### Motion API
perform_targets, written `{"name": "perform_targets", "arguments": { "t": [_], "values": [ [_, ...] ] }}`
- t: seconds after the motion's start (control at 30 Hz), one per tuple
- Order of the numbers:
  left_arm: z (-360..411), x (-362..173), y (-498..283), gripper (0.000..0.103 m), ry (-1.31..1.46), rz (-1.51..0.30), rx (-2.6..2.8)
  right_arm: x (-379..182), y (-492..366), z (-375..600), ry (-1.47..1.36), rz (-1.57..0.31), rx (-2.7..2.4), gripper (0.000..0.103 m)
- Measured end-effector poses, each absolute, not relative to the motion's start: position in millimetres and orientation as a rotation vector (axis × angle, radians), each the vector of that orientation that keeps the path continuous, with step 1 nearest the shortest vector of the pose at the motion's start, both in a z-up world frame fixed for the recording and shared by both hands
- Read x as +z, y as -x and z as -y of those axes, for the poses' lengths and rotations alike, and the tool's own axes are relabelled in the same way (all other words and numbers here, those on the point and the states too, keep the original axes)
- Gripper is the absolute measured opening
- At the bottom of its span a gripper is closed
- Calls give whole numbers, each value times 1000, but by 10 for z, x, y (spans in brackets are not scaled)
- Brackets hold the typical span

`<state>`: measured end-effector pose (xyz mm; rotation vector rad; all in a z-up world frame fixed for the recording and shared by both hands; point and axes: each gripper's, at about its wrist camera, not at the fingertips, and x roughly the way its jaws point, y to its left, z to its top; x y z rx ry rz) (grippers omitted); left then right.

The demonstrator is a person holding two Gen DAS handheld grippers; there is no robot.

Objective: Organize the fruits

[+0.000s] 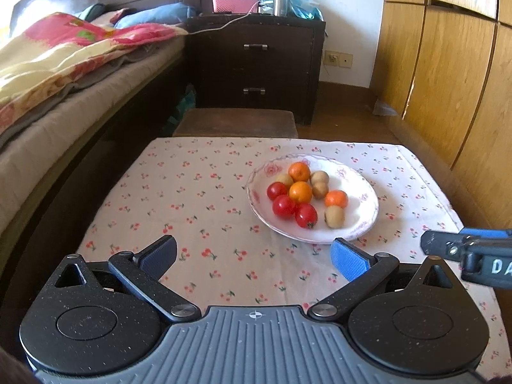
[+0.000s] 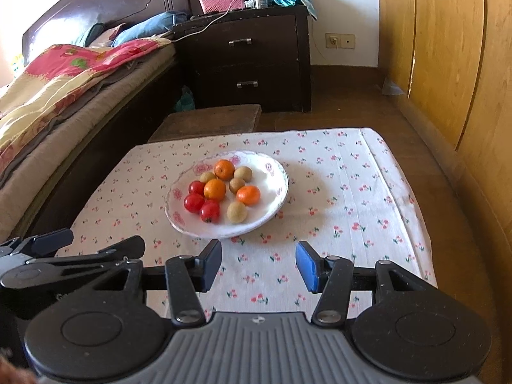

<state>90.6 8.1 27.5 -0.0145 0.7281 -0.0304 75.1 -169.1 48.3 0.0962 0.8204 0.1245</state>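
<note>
A white floral plate [image 1: 361, 220] [image 2: 275, 172] sits on a cherry-print cloth. It holds three red tomatoes [image 1: 284, 205] [image 2: 194, 202], three oranges [image 1: 300, 192] [image 2: 214, 189] and several brownish round fruits [image 1: 334, 217] [image 2: 237, 212], all mixed together. My left gripper [image 1: 254, 257] is open and empty, above the cloth in front of the plate. My right gripper [image 2: 259, 264] is open and empty, just short of the plate's near rim. It also shows at the right edge of the left wrist view [image 1: 460, 249].
The low table's cloth [image 1: 192, 192] [image 2: 352, 192] ends at the far and right edges. A bed [image 1: 64, 89] runs along the left. A dark nightstand [image 1: 256, 64] and a wooden stool [image 1: 236, 123] stand beyond. A wooden wardrobe [image 1: 448, 64] lines the right.
</note>
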Motion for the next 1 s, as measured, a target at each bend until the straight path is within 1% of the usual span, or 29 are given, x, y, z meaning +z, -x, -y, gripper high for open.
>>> {"name": "perform_targets", "arguments": {
  "t": [0.43,1.0],
  "values": [
    [-54,203,-652,103,-9,-766,-38,389,-454,1638,-73,-849,128,51],
    [-40,211,-455,103,-28,-771,-49,401,-256,1598,-74,-847,140,51]
  ]
}}
